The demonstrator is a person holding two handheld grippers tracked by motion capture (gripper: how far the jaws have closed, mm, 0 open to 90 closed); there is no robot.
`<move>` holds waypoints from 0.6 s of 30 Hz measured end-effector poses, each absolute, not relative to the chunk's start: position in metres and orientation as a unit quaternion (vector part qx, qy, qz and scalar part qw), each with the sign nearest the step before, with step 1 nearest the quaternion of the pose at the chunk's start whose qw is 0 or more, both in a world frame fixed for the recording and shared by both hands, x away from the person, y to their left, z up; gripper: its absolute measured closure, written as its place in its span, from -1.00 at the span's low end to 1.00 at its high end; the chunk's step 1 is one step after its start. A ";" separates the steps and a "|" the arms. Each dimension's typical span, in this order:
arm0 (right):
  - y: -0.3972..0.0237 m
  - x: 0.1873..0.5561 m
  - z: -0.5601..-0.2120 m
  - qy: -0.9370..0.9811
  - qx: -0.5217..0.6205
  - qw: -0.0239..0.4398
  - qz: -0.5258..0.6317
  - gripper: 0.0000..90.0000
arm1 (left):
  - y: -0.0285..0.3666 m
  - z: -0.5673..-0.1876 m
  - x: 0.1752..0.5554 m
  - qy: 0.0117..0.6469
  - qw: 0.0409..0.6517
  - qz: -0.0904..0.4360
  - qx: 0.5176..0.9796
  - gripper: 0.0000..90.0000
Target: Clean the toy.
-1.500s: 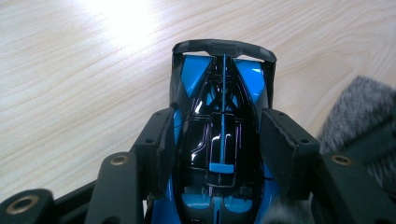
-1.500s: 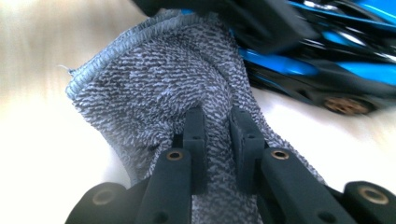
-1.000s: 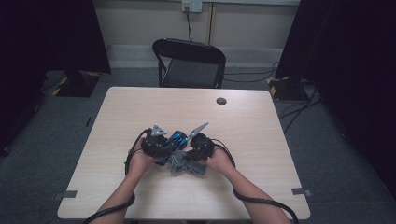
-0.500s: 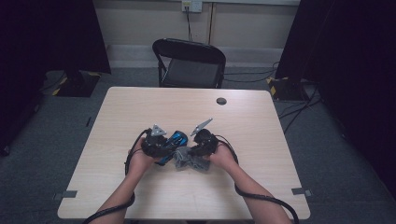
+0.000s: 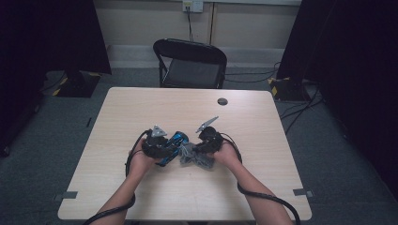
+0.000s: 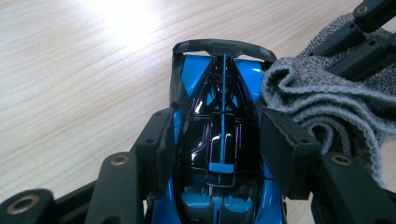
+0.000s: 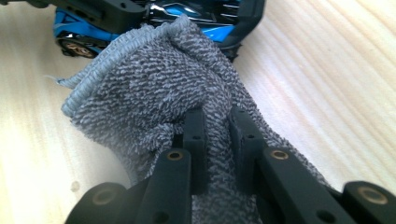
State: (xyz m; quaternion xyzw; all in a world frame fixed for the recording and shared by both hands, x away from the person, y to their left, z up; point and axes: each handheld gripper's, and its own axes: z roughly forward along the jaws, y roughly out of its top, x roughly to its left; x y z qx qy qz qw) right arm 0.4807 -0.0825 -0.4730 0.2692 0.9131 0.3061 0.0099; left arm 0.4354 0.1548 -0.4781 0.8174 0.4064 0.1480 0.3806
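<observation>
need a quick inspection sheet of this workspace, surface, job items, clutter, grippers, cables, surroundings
surface: light wood-grain table, mostly bare.
job's things: blue and black toy car near the table's middle; grey towel bunched against the car's side.
clutter: one small dark round thing near the far edge; too small to identify.
grippers: left gripper clamped on the car's body, one pad on each side; right gripper pinching a fold of the towel.
cables: a black cable trails from each gripper along the forearms toward the near edge; more cords on the floor at right.
surroundings: black folding chair behind the table, grey carpet, dark curtains on both sides.
</observation>
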 end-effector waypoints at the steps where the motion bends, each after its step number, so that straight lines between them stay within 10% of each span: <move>1: -0.083 0.481 -0.473 0.913 0.269 0.012 0.305 0.76 | 0.155 -0.478 0.435 0.406 0.380 0.148 0.818 0.03; 18: -0.098 0.488 -0.470 0.904 0.305 0.040 0.297 0.76 | 0.155 -0.478 0.435 0.406 0.381 0.150 0.817 0.03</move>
